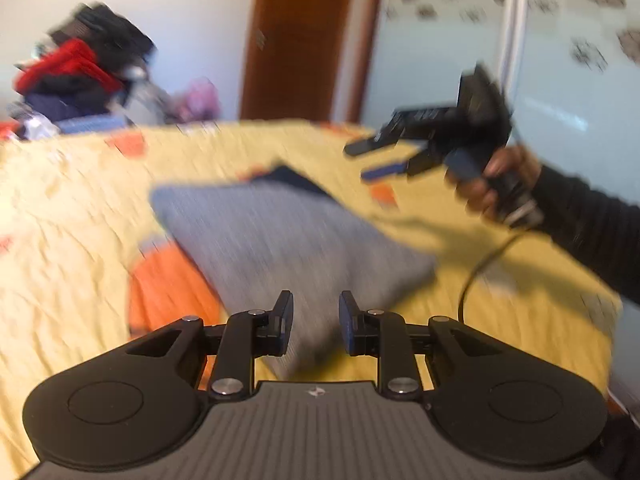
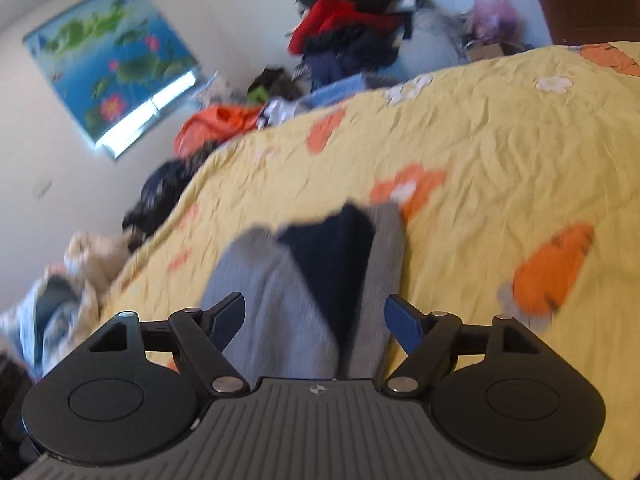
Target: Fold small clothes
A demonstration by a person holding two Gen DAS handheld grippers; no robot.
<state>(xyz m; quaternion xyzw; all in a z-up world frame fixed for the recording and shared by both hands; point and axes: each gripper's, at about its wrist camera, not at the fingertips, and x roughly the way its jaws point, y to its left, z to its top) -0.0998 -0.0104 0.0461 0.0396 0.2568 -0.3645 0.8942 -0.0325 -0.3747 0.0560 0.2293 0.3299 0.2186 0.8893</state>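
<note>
A grey folded garment [image 1: 280,240] with a dark navy part showing at its far edge lies on the yellow bedspread [image 1: 80,220]. My left gripper [image 1: 317,320] hovers over its near corner. The jaws stand a narrow gap apart, and the pads do not press on the cloth seen behind them. My right gripper [image 1: 356,163], held by a hand in a dark sleeve, is in the air to the right of the garment, open and empty. In the right wrist view the right gripper [image 2: 316,314] stands wide open above the grey garment [image 2: 272,300] and its navy part [image 2: 332,256].
The bedspread [image 2: 500,140] has orange prints. A pile of red and dark clothes [image 1: 76,76] sits beyond the bed's far edge, with more clutter [image 2: 216,124] along that side. A wooden door [image 1: 304,40] and a pale wardrobe [image 1: 560,80] stand behind. A black cable [image 1: 480,264] hangs from the right gripper.
</note>
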